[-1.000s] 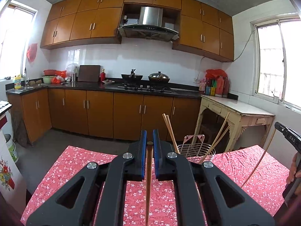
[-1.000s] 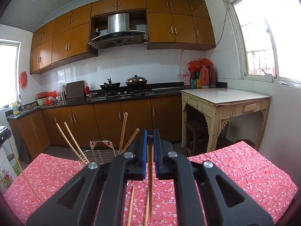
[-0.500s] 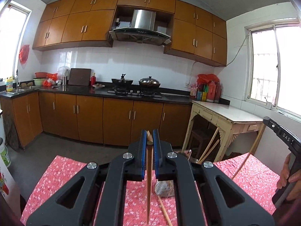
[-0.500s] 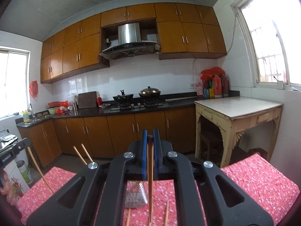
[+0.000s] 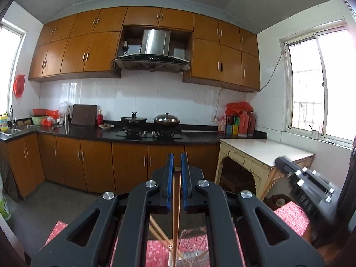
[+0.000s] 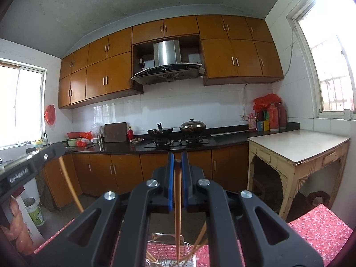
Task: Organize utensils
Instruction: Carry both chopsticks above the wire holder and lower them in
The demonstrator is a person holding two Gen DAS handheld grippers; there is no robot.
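Chopsticks [image 5: 175,200] [image 6: 177,200] hang pinched in each gripper [image 5: 175,171] [image 6: 177,169]; judged best lowered tips-first, straight into the basket [image 6: 169,251].

both cameras ride on the grippers and look level across the kitchen, high above the red tablecloth [image 6: 316,227]. both views share the distant stove [image 5: 148,133] and the wire basket [image 6: 169,250] close below; each catches the other gripper at its edge.

Red floral tablecloth [image 6: 320,227], orange-brown cabinets [image 5: 73,53] (black countertop [image 5: 200,136]), blue-padded tool [image 5: 177,166]
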